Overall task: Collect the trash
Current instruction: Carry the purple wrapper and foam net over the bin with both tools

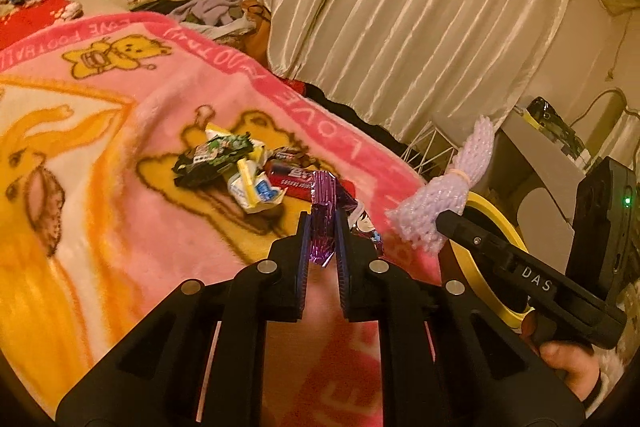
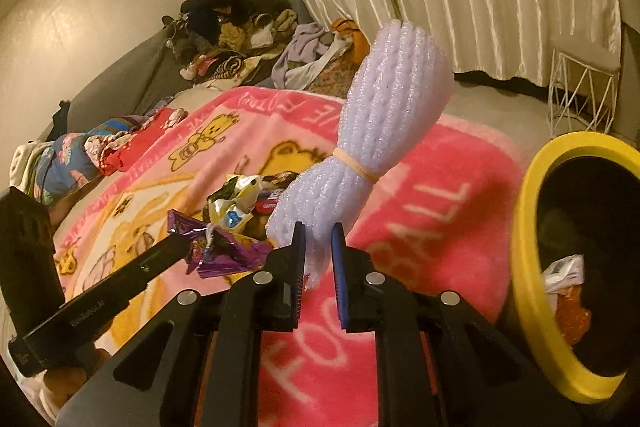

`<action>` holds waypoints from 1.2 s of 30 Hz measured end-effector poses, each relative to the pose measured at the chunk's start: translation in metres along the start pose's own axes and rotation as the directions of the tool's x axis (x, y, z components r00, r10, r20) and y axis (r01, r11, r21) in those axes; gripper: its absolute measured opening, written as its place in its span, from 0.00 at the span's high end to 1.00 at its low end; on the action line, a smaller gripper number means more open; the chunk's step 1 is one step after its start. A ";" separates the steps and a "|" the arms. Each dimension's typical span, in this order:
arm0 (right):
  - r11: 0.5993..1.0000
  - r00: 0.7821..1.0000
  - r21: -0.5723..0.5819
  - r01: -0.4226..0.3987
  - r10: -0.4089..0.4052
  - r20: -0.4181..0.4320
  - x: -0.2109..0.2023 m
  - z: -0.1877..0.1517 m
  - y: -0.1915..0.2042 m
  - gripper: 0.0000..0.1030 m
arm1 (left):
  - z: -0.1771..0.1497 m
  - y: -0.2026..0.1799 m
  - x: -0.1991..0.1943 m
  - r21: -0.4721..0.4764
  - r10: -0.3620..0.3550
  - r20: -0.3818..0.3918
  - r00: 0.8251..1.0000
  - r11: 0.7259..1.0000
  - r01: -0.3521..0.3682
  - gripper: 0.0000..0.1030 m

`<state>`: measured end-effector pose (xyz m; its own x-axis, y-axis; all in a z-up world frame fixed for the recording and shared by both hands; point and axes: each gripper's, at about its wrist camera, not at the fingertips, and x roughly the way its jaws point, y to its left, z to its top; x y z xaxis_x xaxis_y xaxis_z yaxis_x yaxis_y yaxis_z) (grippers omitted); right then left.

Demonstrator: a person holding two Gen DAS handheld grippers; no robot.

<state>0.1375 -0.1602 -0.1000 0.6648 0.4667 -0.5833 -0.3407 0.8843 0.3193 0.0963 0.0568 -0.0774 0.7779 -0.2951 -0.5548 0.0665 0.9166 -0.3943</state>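
My left gripper (image 1: 322, 223) is shut on a purple foil wrapper (image 1: 323, 203), held just above the pink blanket; it also shows in the right wrist view (image 2: 224, 247). My right gripper (image 2: 318, 233) is shut on a white foam net bundle (image 2: 380, 131) tied with a rubber band; the bundle also shows in the left wrist view (image 1: 448, 183). A pile of wrappers (image 1: 236, 167) lies on the blanket ahead. A yellow-rimmed black bin (image 2: 532, 227) stands at the right, with some trash inside.
The pink cartoon blanket (image 1: 120, 147) covers the bed. Heaped clothes (image 2: 240, 35) lie at the far end by the cream curtain (image 1: 400, 7). A white wire stand (image 2: 580, 95) is beyond the bin.
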 end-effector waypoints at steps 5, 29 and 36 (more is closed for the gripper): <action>1.000 1.000 0.011 0.025 -0.025 0.009 -0.012 -0.001 -0.013 0.87 | 0.001 -0.014 -0.003 0.034 -0.010 0.011 1.000 0.999 0.010 0.93; 0.993 0.989 0.024 0.119 -0.120 0.080 -0.067 -0.001 -0.052 0.87 | 0.003 -0.066 -0.005 0.124 -0.049 0.029 0.998 0.991 0.045 0.93; 0.988 0.984 0.027 0.150 -0.152 0.089 -0.076 -0.002 -0.061 0.87 | 0.002 -0.080 -0.002 0.146 -0.062 0.027 0.998 0.988 0.057 0.93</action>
<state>0.1060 -0.2493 -0.0769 0.7657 0.3235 -0.5559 -0.2186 0.9437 0.2482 0.0911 -0.0157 -0.0433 0.7886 -0.3439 -0.5097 0.2017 0.9278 -0.3139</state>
